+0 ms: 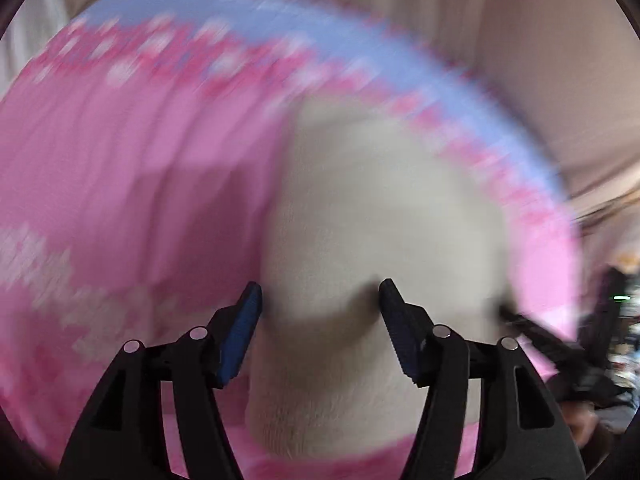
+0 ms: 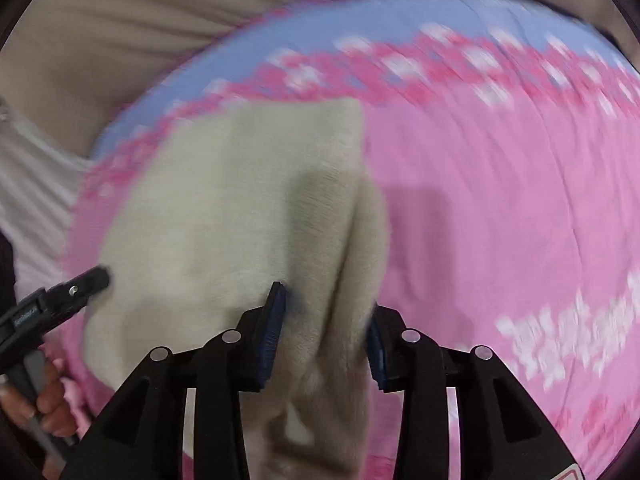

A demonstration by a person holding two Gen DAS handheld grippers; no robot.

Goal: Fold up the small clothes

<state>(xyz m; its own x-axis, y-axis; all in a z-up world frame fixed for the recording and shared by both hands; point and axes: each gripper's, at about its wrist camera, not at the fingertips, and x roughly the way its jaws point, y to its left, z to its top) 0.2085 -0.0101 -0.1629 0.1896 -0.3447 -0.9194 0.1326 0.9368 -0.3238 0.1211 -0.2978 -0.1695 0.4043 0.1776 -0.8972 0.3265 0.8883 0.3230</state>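
Observation:
A cream fleece garment (image 1: 376, 216) lies on a pink bedspread (image 1: 120, 168); both views are motion-blurred. My left gripper (image 1: 320, 292) is open, its jaws wide apart just over the garment's near part, nothing between the pads. In the right wrist view the same garment (image 2: 224, 208) has a raised fold (image 2: 352, 280) running down between the jaws of my right gripper (image 2: 326, 300), which stand apart on either side of it. The left gripper (image 2: 86, 280) also shows in the right wrist view at the garment's left edge.
The bedspread (image 2: 500, 200) has a blue border (image 2: 360, 20) with a darker pink and white pattern, and white lettering (image 2: 560, 340) at the right. Beige striped bedding (image 2: 120, 20) lies beyond it. A hand (image 2: 44, 396) holds the left gripper's handle.

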